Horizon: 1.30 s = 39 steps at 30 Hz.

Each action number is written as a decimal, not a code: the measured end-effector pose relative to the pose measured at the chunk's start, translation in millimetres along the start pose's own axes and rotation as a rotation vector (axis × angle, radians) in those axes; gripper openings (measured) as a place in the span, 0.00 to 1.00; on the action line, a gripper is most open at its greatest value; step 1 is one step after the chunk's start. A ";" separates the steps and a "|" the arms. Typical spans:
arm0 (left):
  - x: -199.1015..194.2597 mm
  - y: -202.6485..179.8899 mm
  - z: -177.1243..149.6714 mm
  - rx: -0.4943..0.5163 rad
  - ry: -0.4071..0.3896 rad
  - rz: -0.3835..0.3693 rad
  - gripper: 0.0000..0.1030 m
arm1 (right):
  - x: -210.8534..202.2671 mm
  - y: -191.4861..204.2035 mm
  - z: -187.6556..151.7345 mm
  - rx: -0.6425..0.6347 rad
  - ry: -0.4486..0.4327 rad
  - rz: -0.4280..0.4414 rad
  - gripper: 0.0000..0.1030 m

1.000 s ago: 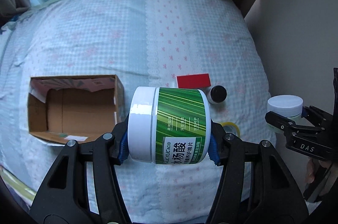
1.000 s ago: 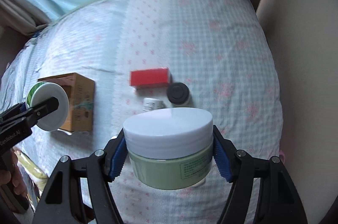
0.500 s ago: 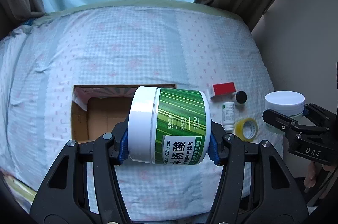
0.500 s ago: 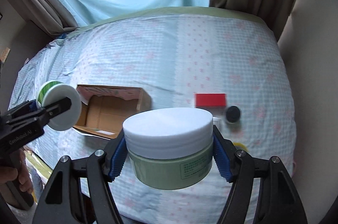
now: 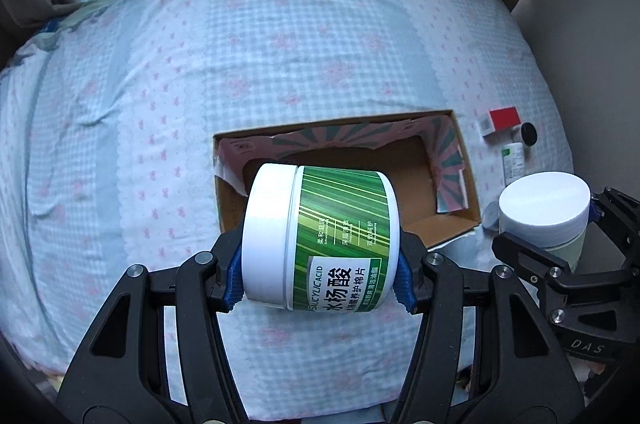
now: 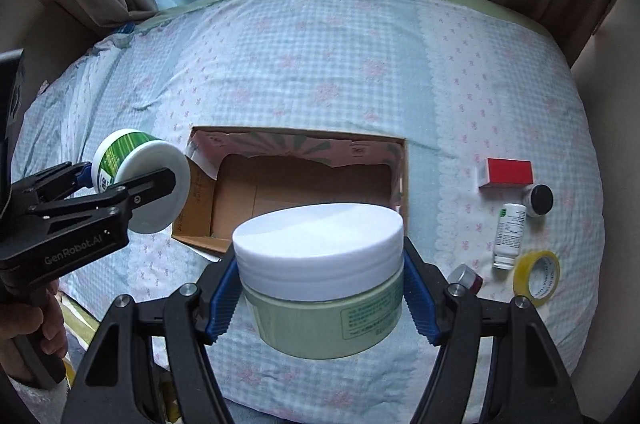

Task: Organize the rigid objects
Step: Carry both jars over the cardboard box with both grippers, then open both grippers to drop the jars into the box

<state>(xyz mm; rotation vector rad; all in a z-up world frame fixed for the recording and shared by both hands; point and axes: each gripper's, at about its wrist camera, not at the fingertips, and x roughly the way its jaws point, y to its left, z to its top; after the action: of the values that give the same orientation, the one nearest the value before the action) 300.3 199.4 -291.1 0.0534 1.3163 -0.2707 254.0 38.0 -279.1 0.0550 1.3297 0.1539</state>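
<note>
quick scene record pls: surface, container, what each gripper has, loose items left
surface: bed with checked floral sheet
container: open cardboard box, nothing visible inside
left gripper: shut on green-striped jar, jar on its side, white lid to the left
right gripper: shut on pale green jar, white lid up
loose items, right of box: red box, black-lidded pot, white bottle, yellow tape roll, small red-and-silver item

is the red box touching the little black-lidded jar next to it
Apart. The right wrist view shows a strip of bedsheet between the red box and the black-lidded jar.
</note>
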 end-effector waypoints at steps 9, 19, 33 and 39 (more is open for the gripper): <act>70.1 20.5 18.1 0.000 0.092 -0.015 0.52 | 79.9 24.0 12.8 -0.074 0.145 -0.066 0.65; 160.6 10.3 37.5 0.023 0.239 -0.003 0.52 | 166.2 7.6 20.6 -0.074 0.300 -0.027 0.65; 164.7 -12.9 55.6 0.154 0.144 0.060 0.99 | 202.1 -12.1 35.6 -0.061 0.290 -0.032 1.00; 158.4 -2.8 54.1 0.131 0.161 0.041 1.00 | 200.4 -15.1 29.6 -0.067 0.282 0.020 1.00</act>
<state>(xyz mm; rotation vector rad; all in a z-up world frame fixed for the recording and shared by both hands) 386.6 160.0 -429.1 0.2163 1.4539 -0.3230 330.0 53.2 -466.8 -0.0109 1.6042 0.2293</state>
